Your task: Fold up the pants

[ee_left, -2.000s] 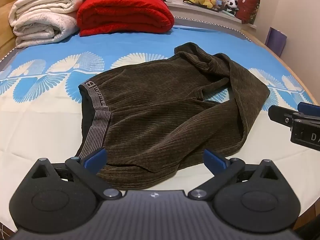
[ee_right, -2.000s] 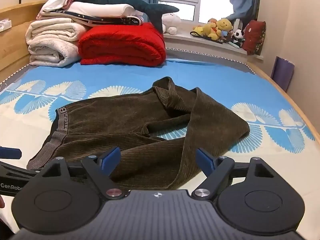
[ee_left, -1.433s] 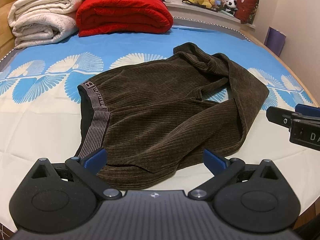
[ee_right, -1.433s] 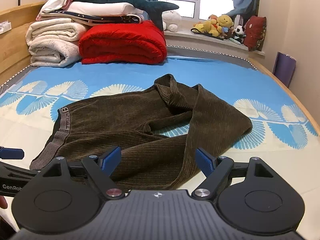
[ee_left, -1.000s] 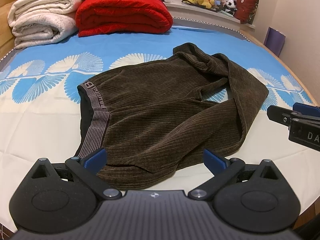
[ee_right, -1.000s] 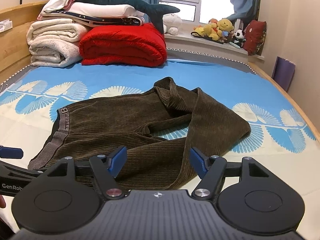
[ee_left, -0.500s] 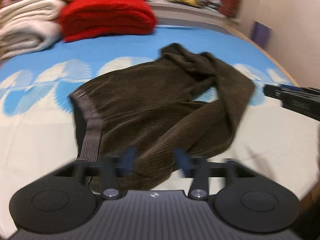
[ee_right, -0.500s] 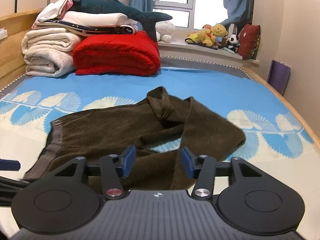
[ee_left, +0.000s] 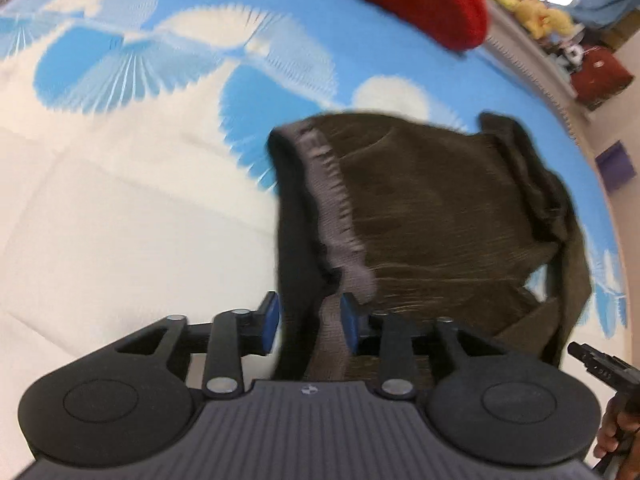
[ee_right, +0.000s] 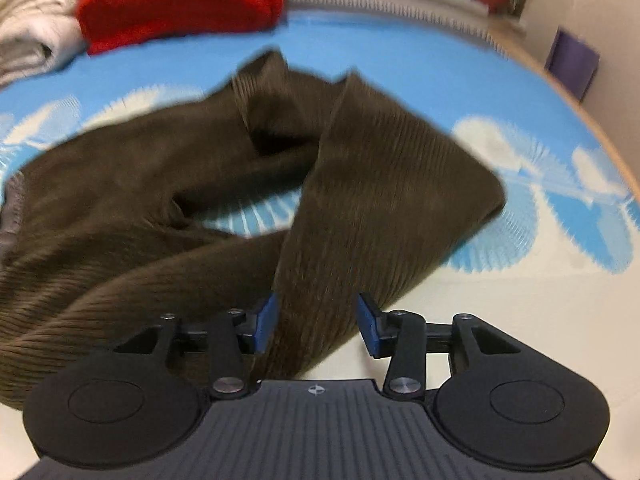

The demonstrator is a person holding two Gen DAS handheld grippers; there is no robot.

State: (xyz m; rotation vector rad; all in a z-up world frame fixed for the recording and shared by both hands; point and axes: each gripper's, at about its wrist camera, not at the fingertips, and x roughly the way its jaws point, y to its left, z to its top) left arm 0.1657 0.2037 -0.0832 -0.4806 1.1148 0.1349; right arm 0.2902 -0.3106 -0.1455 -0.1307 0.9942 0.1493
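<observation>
We see the brown corduroy pants (ee_left: 440, 216) lying crumpled on the bed (ee_left: 120, 220), whose sheet is blue with white fan shapes toward the far side and plain cream toward us. Both views are blurred.

Our left gripper (ee_left: 308, 316) sits at the near end of the grey waistband (ee_left: 334, 200). Its jaws are partly open, with the band's dark inner edge and grey strip lying in the gap between the blue pads (ee_left: 271, 316). The pads do not press the cloth, so it has hold of nothing. The waistband runs away from this gripper toward the far left corner of the garment. To the left of that edge the cream sheet lies bare, wide open room.

Our right gripper (ee_right: 316, 322) stands over the near end of a pant leg (ee_right: 380, 184). Its jaws are also partly open; the left pad sits at the leg's left edge, while the right pad is over bare sheet just beyond the leg's right edge. The leg runs away and to the right, folds at a corner, and doubles back toward the bunched middle. A patch of sheet shows through the loop between the two legs. To the right, the sheet is bare up to the bed's wooden edge (ee_right: 592, 128).

A red blanket (ee_right: 180, 0) and pale folded bedding (ee_right: 36, 20) lie at the far side, well apart from the pants.
</observation>
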